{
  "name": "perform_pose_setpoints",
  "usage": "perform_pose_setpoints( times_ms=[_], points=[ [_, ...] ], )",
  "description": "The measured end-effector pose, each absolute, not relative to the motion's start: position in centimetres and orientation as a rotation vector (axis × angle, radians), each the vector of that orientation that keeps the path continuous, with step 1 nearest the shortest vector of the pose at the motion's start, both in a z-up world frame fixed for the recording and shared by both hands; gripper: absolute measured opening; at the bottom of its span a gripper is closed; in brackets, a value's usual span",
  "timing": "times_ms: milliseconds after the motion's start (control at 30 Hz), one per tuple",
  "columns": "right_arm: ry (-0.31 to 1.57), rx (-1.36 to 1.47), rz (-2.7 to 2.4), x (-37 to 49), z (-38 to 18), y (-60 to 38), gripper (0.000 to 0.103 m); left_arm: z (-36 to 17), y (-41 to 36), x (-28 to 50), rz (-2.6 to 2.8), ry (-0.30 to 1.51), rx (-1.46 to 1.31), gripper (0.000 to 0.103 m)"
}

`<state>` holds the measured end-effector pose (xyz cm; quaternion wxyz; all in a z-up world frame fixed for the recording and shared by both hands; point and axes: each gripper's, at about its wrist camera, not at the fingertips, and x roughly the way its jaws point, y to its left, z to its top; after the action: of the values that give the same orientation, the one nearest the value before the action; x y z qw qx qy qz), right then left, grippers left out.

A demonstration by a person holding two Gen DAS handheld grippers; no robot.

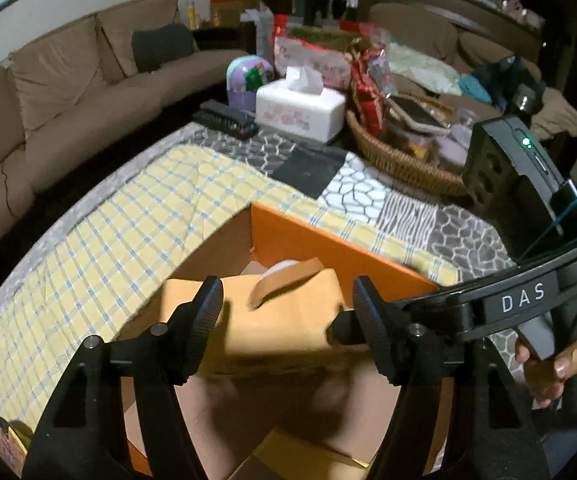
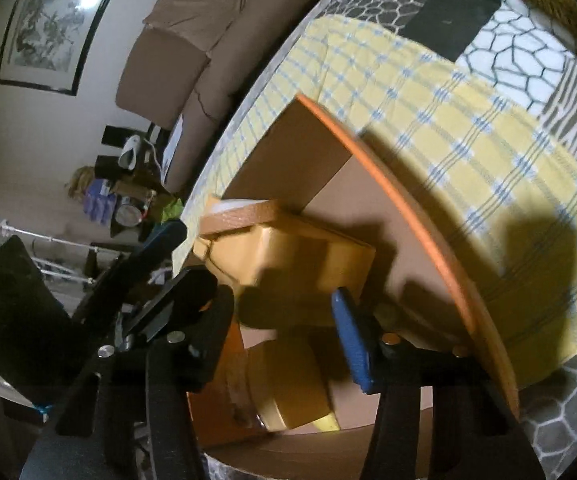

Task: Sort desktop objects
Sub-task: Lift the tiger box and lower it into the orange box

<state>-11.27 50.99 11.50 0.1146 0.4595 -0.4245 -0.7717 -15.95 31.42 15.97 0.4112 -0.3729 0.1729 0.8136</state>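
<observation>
The yellow box (image 1: 272, 320) hangs over the open orange carton (image 1: 328, 248), and both pairs of tongs are at it; a roll of brown tape (image 1: 284, 276) sits on the box's far top edge. In the left wrist view the left tongs (image 1: 288, 312) straddle the box, the left finger (image 1: 204, 320) lying against the box's near left side and the right finger (image 1: 372, 320) standing just off its right end; whether both pads press on it I cannot tell, so the left tongs are spread about the box with the grip unclear. The right tongs (image 1: 352, 326) reach in from the right edge of that view, held in a hand (image 1: 560, 356), their tip at the box's right end. In the right wrist view the right tongs (image 2: 280, 328) are parted around the box's (image 2: 300, 264) near corner; the blue-padded finger (image 2: 352, 344) lies against its right side, the dark finger (image 2: 212, 336) beside its left; a firm pinch cannot be told through the blur. The carton (image 2: 408, 208) rests on the yellow checked cloth (image 2: 468, 120) covering the table (image 2: 560, 432); behind it stand a tissue box (image 1: 300, 108) and a wicker basket (image 1: 400, 160).
</observation>
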Motion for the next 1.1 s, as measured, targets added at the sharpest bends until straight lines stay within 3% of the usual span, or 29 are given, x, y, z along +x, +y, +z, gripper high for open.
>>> perform_pose_setpoints(
  times_ms=[100, 133, 333, 467, 567, 700, 833, 900, 933, 1067, 1100],
  points=[
    [-0.989, 1.320, -2.419, -10.8, 14.2, 50.0, 0.072, 17.3, 28.9, -16.1, 2.046, 0.328, -0.947, 0.067],
    [-0.883, 1.303, -2.467, -10.7, 15.3, 49.6, 0.078, 17.8, 27.3, -16.2, 2.057, 0.277, -0.945, 0.072],
    [-0.243, 1.301, -2.588, -12.5, 19.4, 44.2, 0.089, 18.2, 19.6, -16.4, 2.079, 0.068, -1.007, 0.091],
    [0.159, 1.383, -2.511, -15.2, 18.8, 38.6, 0.095, 17.3, 15.8, -15.7, 2.076, -0.040, -1.039, 0.097],
    [0.326, 1.477, -2.448, -17.3, 16.8, 36.1, 0.095, 16.9, 14.6, -15.0, 2.069, -0.069, -1.046, 0.097],
    [0.474, 1.573, -2.389, -19.3, 13.9, 34.5, 0.095, 16.4, 13.5, -14.0, 2.052, -0.097, -1.047, 0.097],
    [0.484, 1.676, -2.303, -20.7, 11.5, 34.0, 0.095, 15.6, 12.7, -13.4, 2.036, -0.115, -1.056, 0.097],
    [0.494, 1.710, -2.275, -20.8, 10.7, 33.8, 0.087, 15.2, 12.7, -13.3, 2.029, -0.123, -1.063, 0.097],
    [0.484, 1.718, -2.272, -20.9, 10.5, 33.9, 0.078, 15.0, 12.7, -13.3, 2.021, -0.128, -1.064, 0.097],
    [0.300, 1.698, -2.309, -20.7, 11.4, 35.4, 0.057, 14.8, 12.6, -12.8, 2.011, -0.139, -1.067, 0.097],
    [0.234, 1.695, -2.326, -20.7, 11.8, 36.0, 0.057, 14.8, 12.6, -12.7, 2.011, -0.139, -1.065, 0.097]
  ],
)
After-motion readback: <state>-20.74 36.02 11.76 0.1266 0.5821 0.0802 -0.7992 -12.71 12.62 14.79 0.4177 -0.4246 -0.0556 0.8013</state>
